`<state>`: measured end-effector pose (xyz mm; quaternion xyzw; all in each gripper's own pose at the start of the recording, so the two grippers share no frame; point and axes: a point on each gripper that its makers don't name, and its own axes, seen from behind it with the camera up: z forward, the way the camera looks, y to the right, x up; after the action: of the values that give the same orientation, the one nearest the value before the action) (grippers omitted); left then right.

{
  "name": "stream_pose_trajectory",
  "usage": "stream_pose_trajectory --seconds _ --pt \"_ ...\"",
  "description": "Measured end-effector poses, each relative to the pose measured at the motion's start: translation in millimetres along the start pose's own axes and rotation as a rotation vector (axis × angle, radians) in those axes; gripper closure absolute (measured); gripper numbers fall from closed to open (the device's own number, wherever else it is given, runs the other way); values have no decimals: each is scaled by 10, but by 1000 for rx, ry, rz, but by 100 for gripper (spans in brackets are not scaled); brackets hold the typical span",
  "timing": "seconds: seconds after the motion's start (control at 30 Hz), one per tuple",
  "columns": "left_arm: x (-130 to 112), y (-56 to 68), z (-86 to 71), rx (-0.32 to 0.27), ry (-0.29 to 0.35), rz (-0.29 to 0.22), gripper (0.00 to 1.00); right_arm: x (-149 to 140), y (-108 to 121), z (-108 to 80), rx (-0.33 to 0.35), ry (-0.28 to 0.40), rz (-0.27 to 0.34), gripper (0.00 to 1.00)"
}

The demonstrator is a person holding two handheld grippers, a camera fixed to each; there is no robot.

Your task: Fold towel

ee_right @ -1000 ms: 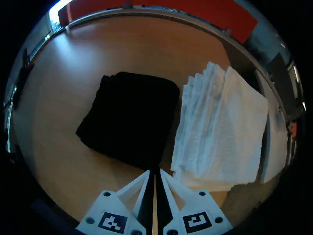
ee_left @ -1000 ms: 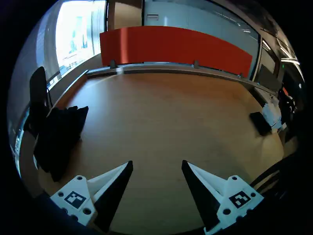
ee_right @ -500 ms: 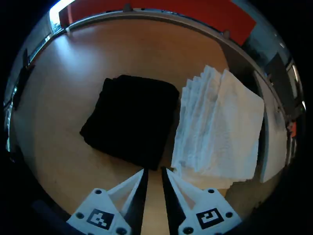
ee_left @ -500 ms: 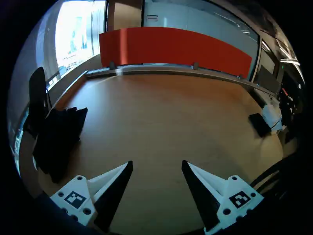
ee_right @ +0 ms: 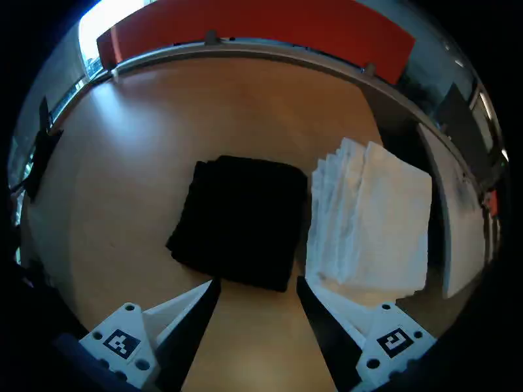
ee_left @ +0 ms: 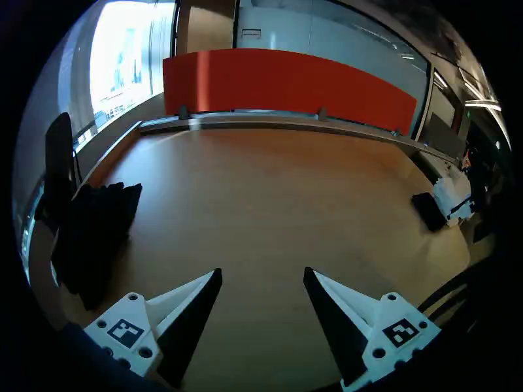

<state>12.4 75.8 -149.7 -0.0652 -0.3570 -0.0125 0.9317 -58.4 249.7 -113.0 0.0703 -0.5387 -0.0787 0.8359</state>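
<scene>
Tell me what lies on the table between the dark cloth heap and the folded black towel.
Nothing: in the left gripper view, bare wooden tabletop runs from the dark cloth heap to the folded black towel.

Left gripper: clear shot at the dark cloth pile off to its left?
Probably yes: the left gripper is open over bare table, the dark cloth pile lies to its left, and nothing sits between them.

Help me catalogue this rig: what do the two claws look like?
Both the left claw and right claw have two white, wedge-shaped fingers with black inner pads, tapering to points. Each finger base carries a black-and-white square marker and small screw holes.
</scene>
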Motion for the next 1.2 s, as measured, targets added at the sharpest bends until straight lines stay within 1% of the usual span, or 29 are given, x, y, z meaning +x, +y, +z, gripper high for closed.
stream_pose_trajectory --seconds 0.17,0.27,0.4,0.57,0.67,0.8,1.0,1.2 --pt "30 -44 -11 0 10 2 8 86 -60 -46 -9 40 24 10" --pt "41 -60 -17 -3 14 2 8 181 -106 -72 -12 85 56 10" --pt "36 -62 -8 -12 10 -4 8 327 -139 -138 -32 165 94 10" --pt "96 -79 -5 -14 26 -4 8 481 -184 -282 -69 265 106 10" --pt "152 -92 0 -12 39 0 8 603 -219 -400 -92 332 113 10" --pt "225 -91 13 -16 55 2 8 805 -276 -594 -113 433 137 10" --pt "344 -96 24 -18 82 2 8 1090 -396 -914 -119 569 166 11" --pt "408 -97 32 -16 101 5 8 1315 -504 -1206 -122 679 165 10"
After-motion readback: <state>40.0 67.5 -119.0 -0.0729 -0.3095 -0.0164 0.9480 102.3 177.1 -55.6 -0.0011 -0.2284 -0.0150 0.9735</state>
